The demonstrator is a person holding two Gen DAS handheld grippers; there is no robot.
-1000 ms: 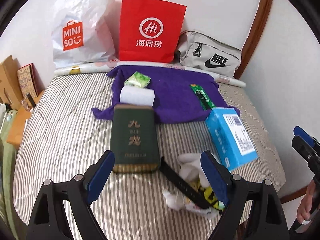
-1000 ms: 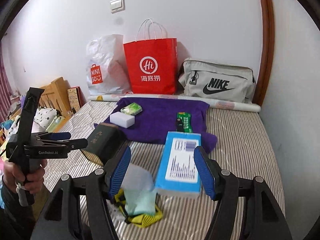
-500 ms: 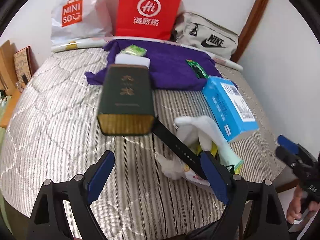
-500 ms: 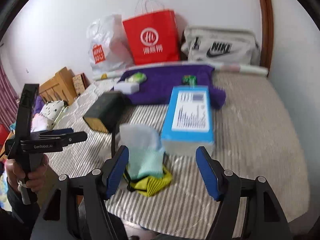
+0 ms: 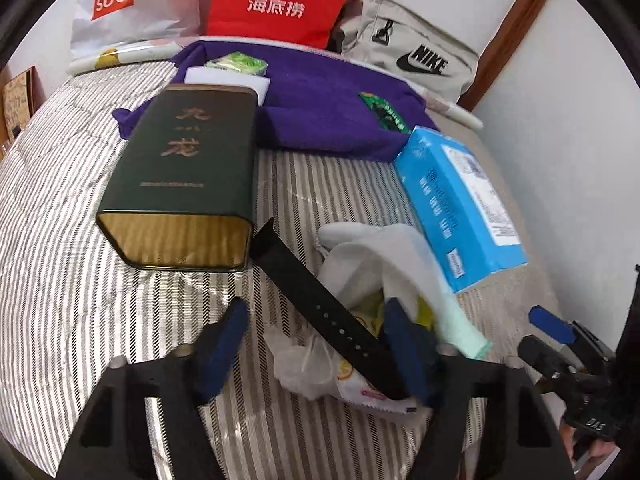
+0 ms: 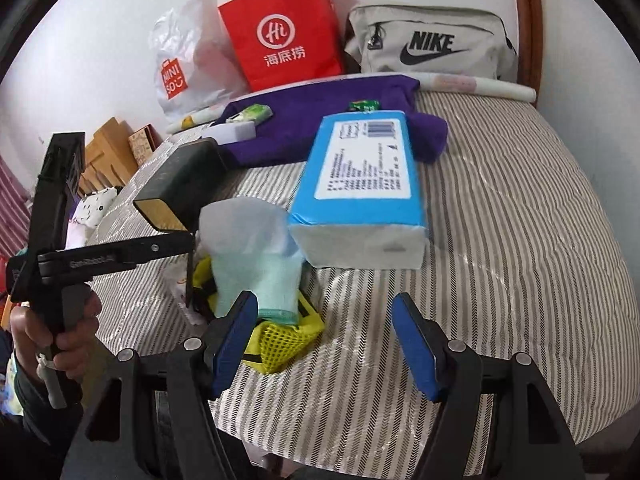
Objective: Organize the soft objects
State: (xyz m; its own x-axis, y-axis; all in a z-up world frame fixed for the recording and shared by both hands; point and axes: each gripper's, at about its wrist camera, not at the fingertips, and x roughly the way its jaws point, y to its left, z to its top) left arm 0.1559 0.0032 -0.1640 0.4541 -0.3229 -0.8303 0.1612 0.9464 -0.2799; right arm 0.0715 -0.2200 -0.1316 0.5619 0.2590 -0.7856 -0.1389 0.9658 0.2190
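Both grippers have dropped closer to the sock pile (image 5: 384,264) lying between green tin (image 5: 188,160) and blue tissue pack (image 5: 456,200). Left gripper (image 5: 320,344) and right gripper (image 6: 324,344) hover spread, holding nothing. Limp, light socks probably pinch best mid-fold.

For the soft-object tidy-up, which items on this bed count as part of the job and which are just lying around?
Job items:
- white and mint sock
- yellow mesh pouch
- purple towel
- left gripper and right gripper, both open

Lying about:
- green tin
- black strap
- blue tissue pack
- red paper bag
- Nike bag
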